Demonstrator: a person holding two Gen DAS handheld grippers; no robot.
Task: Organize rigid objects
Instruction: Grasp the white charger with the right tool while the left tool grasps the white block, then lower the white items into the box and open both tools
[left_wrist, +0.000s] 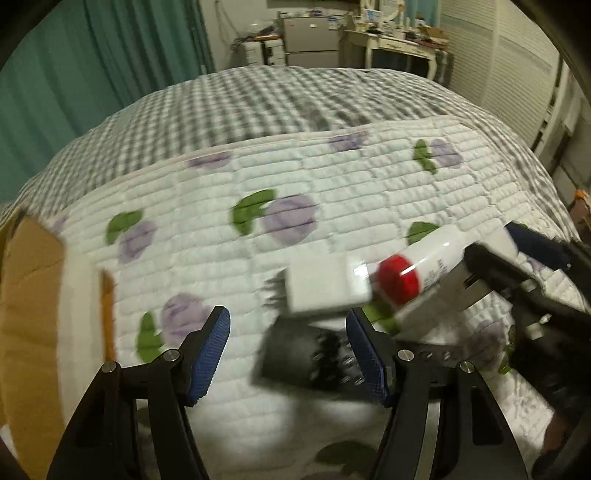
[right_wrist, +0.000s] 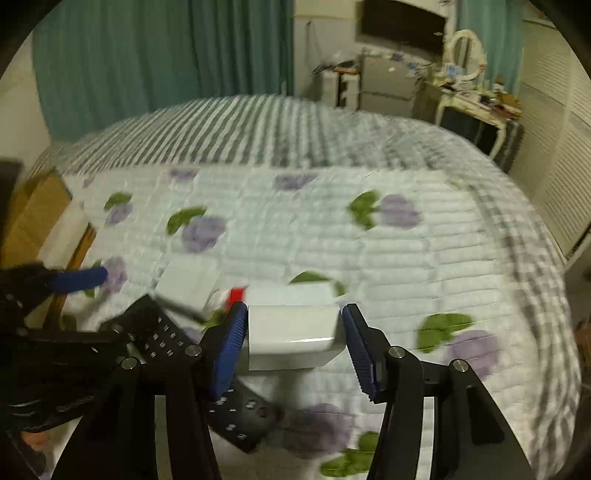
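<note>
A white tube with a red cap (left_wrist: 428, 262) lies on the flowered quilt, its wide end between the fingers of my right gripper (right_wrist: 291, 338); those jaws are spread about as wide as the tube (right_wrist: 291, 328). A white box (left_wrist: 325, 286) lies next to the red cap. A black remote (left_wrist: 314, 358) lies flat under them and also shows in the right wrist view (right_wrist: 162, 332). My left gripper (left_wrist: 288, 347) is open and empty, just left of the remote. The right gripper (left_wrist: 517, 273) shows at the right of the left wrist view.
A brown cardboard box (left_wrist: 33, 314) with a white inside stands at the left edge of the quilt (left_wrist: 332, 192); it also shows in the right wrist view (right_wrist: 44, 218). A grey checked bedspread (left_wrist: 258, 99) lies beyond. Furniture stands at the far wall.
</note>
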